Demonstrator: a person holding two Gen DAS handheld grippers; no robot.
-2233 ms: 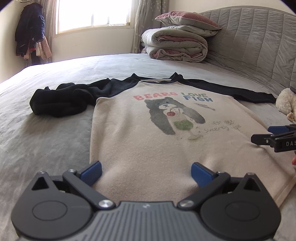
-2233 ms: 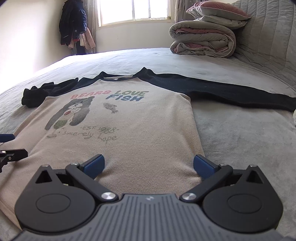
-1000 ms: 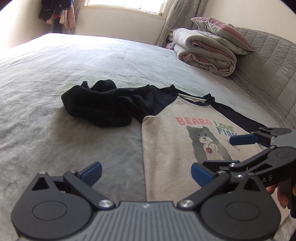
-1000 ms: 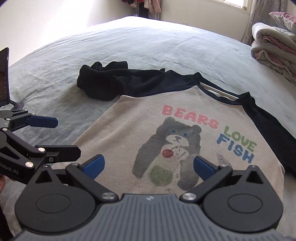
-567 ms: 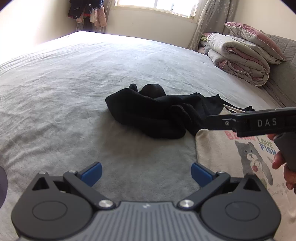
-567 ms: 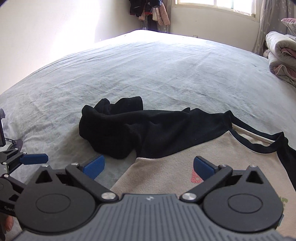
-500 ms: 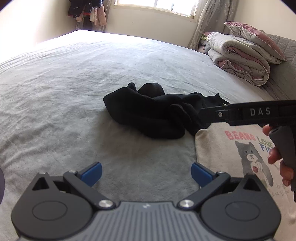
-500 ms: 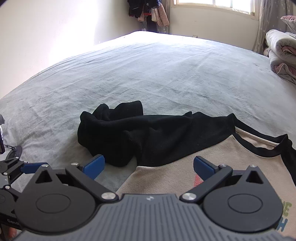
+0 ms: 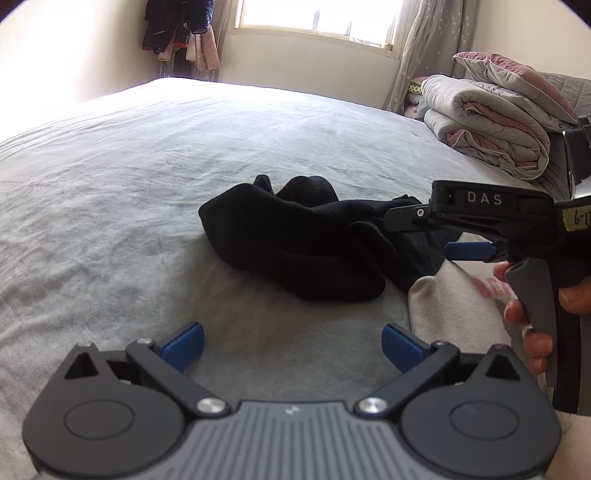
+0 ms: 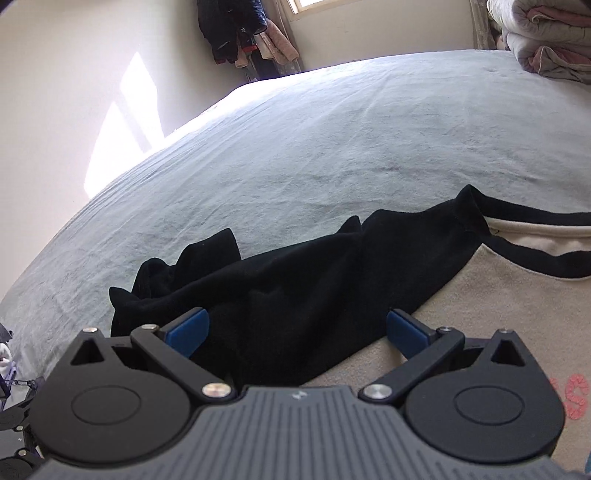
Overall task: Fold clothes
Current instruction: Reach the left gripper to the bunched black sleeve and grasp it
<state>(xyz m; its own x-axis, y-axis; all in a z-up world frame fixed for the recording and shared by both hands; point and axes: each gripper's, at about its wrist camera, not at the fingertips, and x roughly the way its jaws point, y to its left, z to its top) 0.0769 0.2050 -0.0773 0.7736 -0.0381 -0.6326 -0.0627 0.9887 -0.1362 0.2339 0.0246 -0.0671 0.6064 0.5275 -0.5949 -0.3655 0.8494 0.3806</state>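
Observation:
A cream shirt (image 9: pixel 458 317) with black raglan sleeves lies flat on the grey bed. Its left sleeve (image 9: pixel 306 243) is bunched in a black heap beside the body. My left gripper (image 9: pixel 291 345) is open and hovers over bare bed cover just short of that heap. My right gripper (image 10: pixel 297 328) is open and low over the black sleeve (image 10: pixel 295 284), which lies between its blue pads where it meets the cream body (image 10: pixel 498 306). In the left wrist view the right gripper (image 9: pixel 421 236) shows from the side, held by a hand (image 9: pixel 535 317).
The grey bed cover (image 9: pixel 147 166) stretches wide to the left and far side. Folded quilts with a pillow on top (image 9: pixel 491 122) are stacked at the back right. Clothes (image 9: pixel 181 33) hang in the far corner by the window.
Both grippers have swung left from the shirt's hem to the bunched sleeve. The right gripper has come down closer, so the sleeve now lies between its fingers. Both stay open.

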